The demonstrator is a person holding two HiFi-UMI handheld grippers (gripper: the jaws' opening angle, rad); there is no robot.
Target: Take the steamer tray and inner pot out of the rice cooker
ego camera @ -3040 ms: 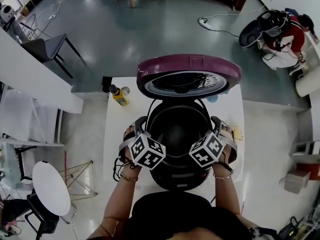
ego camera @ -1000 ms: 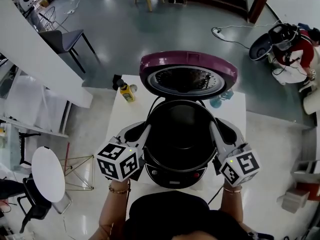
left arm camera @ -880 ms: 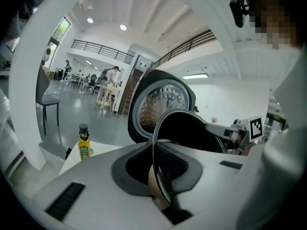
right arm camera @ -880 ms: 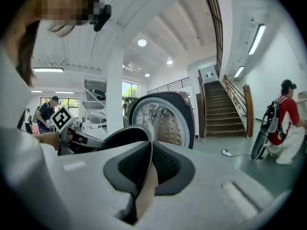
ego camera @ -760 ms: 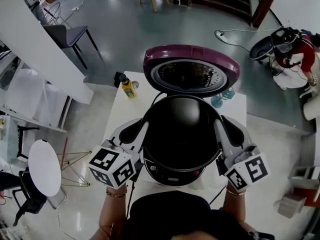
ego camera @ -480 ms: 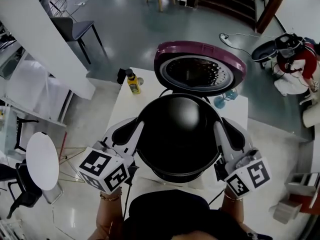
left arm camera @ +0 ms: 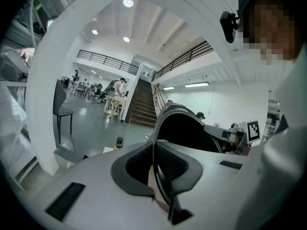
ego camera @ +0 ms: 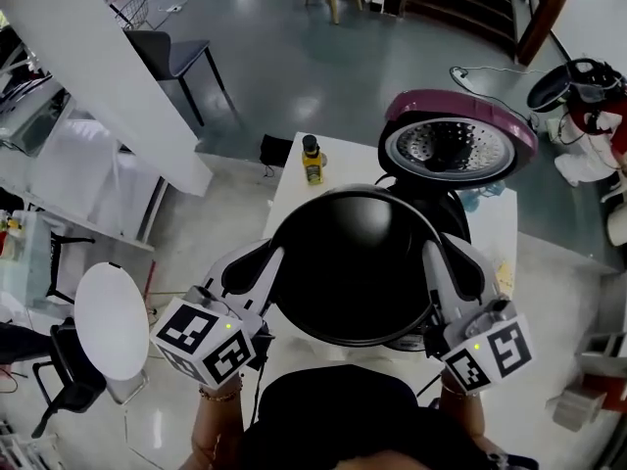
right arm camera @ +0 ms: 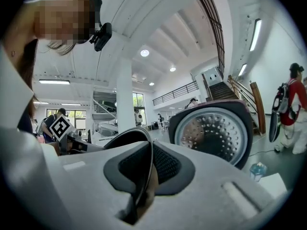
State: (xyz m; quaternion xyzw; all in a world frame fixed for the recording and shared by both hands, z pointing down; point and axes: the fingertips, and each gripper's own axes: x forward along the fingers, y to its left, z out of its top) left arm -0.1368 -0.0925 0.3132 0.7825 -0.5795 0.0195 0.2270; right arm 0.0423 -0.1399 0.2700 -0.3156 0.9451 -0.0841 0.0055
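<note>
The black inner pot (ego camera: pixel 353 262) hangs in the air between my two grippers, clear of the rice cooker (ego camera: pixel 453 211). My left gripper (ego camera: pixel 266 264) is shut on the pot's left rim, and my right gripper (ego camera: pixel 433 267) is shut on its right rim. In the left gripper view the thin rim (left arm camera: pixel 156 169) runs between the pads, and the pot (left arm camera: pixel 189 133) curves off to the right. The right gripper view shows the rim (right arm camera: pixel 144 174) pinched the same way. The cooker's purple lid (ego camera: pixel 458 145) stands open behind the pot. I cannot make out a steamer tray.
The cooker stands on a white table (ego camera: pixel 294 184) with a yellow bottle (ego camera: pixel 313 162) at its far left and a small water bottle (ego camera: pixel 480 196) beside the cooker. A round white stool (ego camera: pixel 113 321) and a slanted white beam (ego camera: pixel 108 76) lie to the left.
Both grippers have raised the inner pot out of the cooker and carried it left and toward me. The cooker and its open lid now show at the pot's right.
</note>
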